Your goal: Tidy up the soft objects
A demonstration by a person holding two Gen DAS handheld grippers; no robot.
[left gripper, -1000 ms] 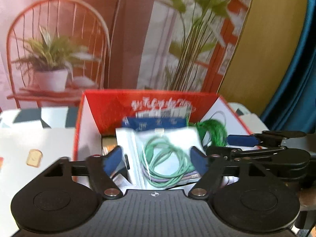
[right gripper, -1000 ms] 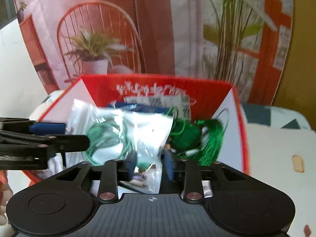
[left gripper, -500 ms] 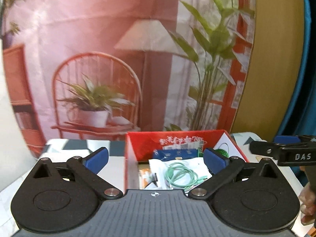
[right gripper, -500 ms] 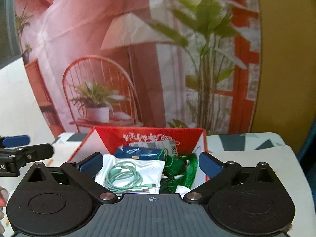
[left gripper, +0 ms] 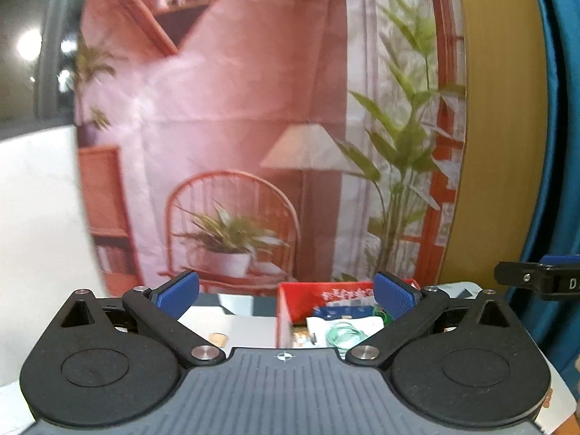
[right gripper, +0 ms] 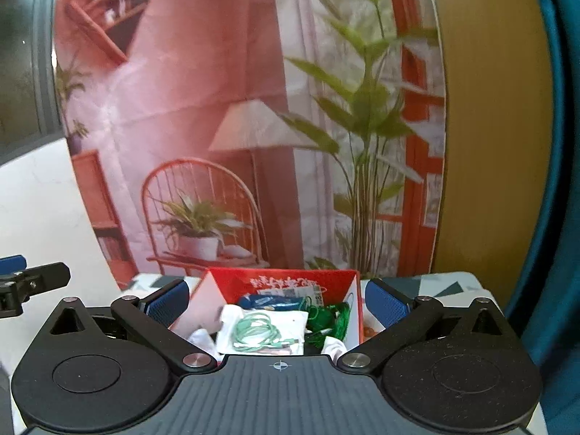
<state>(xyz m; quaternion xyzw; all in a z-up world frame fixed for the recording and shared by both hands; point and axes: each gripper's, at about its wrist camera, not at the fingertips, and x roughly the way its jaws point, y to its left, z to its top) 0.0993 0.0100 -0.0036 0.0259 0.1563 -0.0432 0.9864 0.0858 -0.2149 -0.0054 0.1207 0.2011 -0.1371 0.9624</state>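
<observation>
A red cardboard box (right gripper: 232, 282) (left gripper: 290, 299) stands on the table, seen from above and behind. Inside lies a clear bag with a coiled mint-green cable (right gripper: 259, 331) (left gripper: 342, 330), a blue packet (right gripper: 268, 301) behind it and a bunch of green tassel cord (right gripper: 331, 320) at the right. My left gripper (left gripper: 286, 291) is open, well back from the box, nothing between its blue pads. My right gripper (right gripper: 277, 301) is open too, raised above the box and empty. Each gripper's tip shows at the edge of the other's view.
The table wears a white cloth with dark geometric patches and a toast print (left gripper: 217, 339). A printed backdrop (left gripper: 232, 127) of a chair, lamp and plants stands behind the box. A blue curtain (right gripper: 558, 181) hangs at the right.
Both grippers let go of the cable bag, opened wide and pulled back and up from the box. The bag now lies inside the box.
</observation>
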